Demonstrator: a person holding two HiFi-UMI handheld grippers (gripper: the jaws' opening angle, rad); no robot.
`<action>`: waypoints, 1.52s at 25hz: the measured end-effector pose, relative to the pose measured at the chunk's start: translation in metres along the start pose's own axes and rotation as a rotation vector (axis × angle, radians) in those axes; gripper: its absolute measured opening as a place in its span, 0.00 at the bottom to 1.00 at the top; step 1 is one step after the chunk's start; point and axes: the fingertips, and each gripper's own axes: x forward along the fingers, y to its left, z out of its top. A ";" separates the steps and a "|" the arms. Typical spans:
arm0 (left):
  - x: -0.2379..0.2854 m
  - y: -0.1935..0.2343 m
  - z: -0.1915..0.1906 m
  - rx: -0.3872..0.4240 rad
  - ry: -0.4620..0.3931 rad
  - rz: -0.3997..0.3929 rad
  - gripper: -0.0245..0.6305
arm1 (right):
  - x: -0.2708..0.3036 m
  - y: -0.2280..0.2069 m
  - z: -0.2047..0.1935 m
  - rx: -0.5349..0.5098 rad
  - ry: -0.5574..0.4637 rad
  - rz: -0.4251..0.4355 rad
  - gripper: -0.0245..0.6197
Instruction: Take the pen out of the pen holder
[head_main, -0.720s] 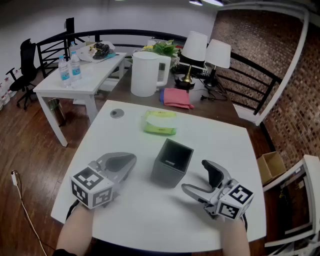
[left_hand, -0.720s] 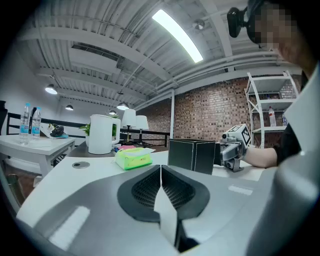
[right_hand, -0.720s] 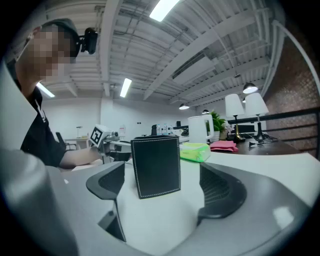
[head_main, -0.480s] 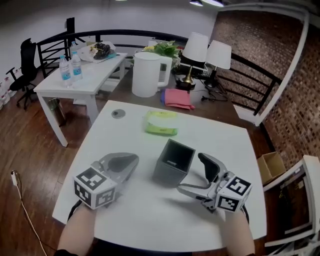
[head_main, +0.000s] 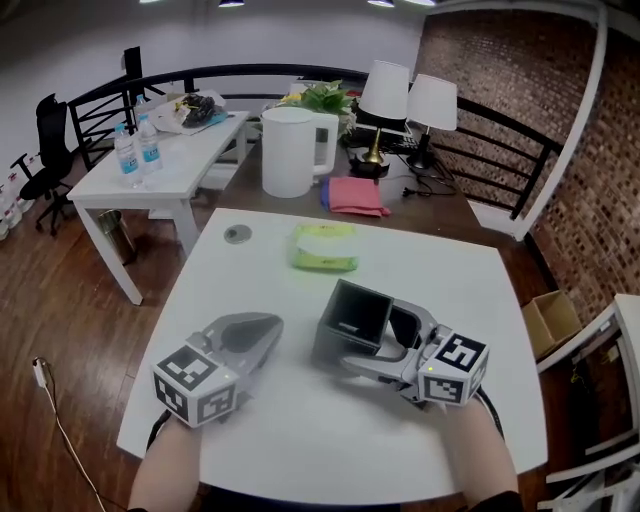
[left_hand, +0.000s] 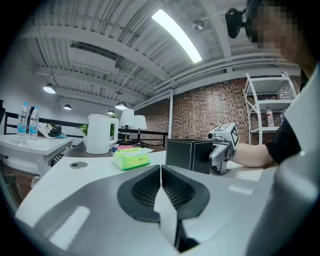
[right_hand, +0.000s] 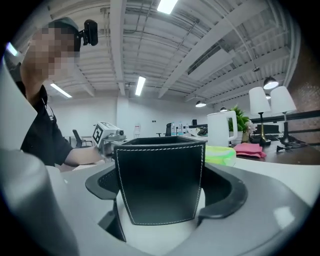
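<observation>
A black square pen holder (head_main: 338, 348) stands upright in the middle of the white table (head_main: 300, 440). It also shows in the left gripper view as the pen holder (left_hand: 192, 155) and fills the right gripper view as the pen holder (right_hand: 160, 182). Only a small pale shape shows inside it; no pen sticks out above the rim. My right gripper (head_main: 370, 336) is open, its jaws straddling the holder's right and near sides (right_hand: 167, 189). Whether the pads touch the walls I cannot tell. My left gripper (head_main: 271, 326) rests shut and empty to the holder's left (left_hand: 161, 168).
A green wipes pack (head_main: 322, 246) lies behind the holder, and a grey round disc (head_main: 237, 234) sits at the table's far left. Beyond the table are a white jug (head_main: 292, 150), a pink cloth (head_main: 352, 195), two lamps (head_main: 405, 100) and a side table with bottles (head_main: 132, 150).
My right gripper has moved left and forward from beside the holder until its open jaws enclose it. The left gripper has hardly moved.
</observation>
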 end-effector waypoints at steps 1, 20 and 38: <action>0.001 -0.002 0.000 0.003 0.001 -0.017 0.05 | 0.000 -0.001 0.000 -0.003 -0.006 0.002 0.79; 0.013 -0.098 0.099 0.373 -0.057 -0.538 0.05 | -0.001 0.011 -0.001 -0.074 -0.009 0.355 0.79; 0.042 -0.110 0.121 0.455 -0.055 -0.625 0.13 | 0.001 0.012 -0.001 -0.056 -0.034 0.342 0.79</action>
